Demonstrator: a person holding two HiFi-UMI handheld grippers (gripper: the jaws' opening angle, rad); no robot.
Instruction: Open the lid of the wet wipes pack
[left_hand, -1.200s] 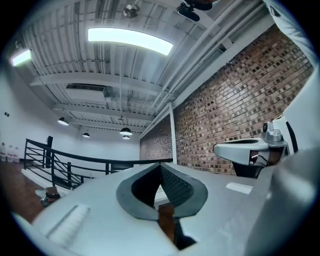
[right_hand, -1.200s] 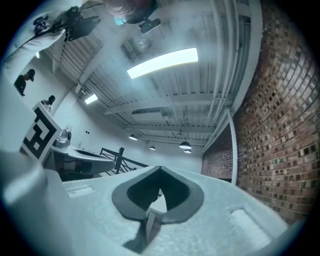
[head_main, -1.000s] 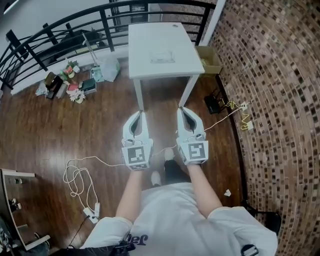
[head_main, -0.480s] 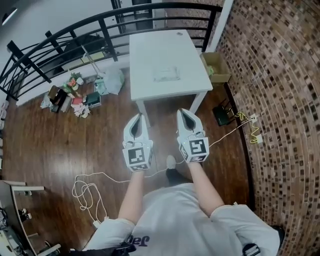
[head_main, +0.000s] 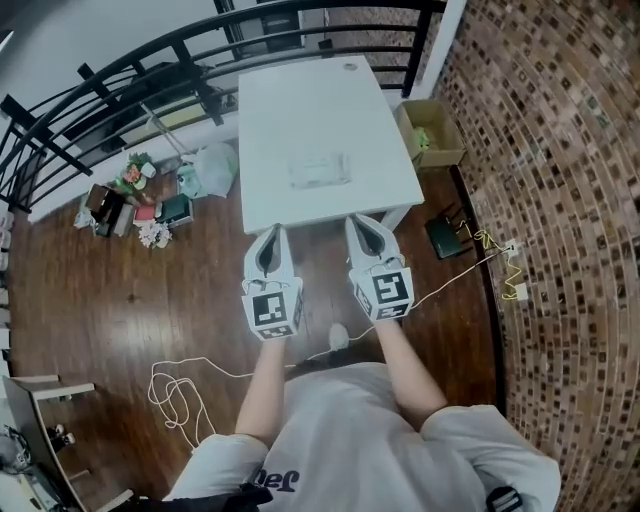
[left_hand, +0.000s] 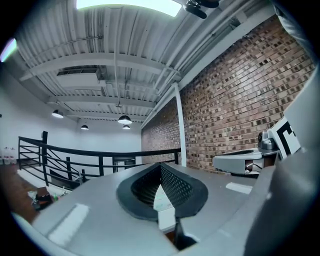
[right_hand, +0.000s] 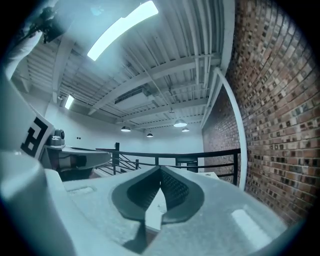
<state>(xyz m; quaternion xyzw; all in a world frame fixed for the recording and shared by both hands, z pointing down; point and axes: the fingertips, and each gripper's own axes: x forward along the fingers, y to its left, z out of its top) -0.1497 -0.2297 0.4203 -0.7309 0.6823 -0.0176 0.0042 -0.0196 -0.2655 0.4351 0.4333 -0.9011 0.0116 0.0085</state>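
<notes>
The wet wipes pack (head_main: 320, 170) lies flat near the middle of the white table (head_main: 280, 110), a pale translucent packet; its lid is too small to make out. My left gripper (head_main: 272, 233) and right gripper (head_main: 362, 222) are held side by side, pointing level at the table's near edge, short of the pack. Both are shut with nothing between the jaws. In the left gripper view the left gripper (left_hand: 161, 164) has its tips together and a strip of white table top (left_hand: 166, 220) shows through the gap behind them. The right gripper (right_hand: 160, 169) looks the same.
A black railing (head_main: 120, 70) runs behind and left of the table. A brick wall (head_main: 560, 200) stands on the right, with an open cardboard box (head_main: 432, 133) and a black item (head_main: 447, 237) at its foot. Bags and clutter (head_main: 140, 200) and a white cable (head_main: 180, 390) lie on the wooden floor.
The table has drawn closer in the head view. Both grippers, still shut and side by side, now reach its near edge instead of hanging over bare floor.
</notes>
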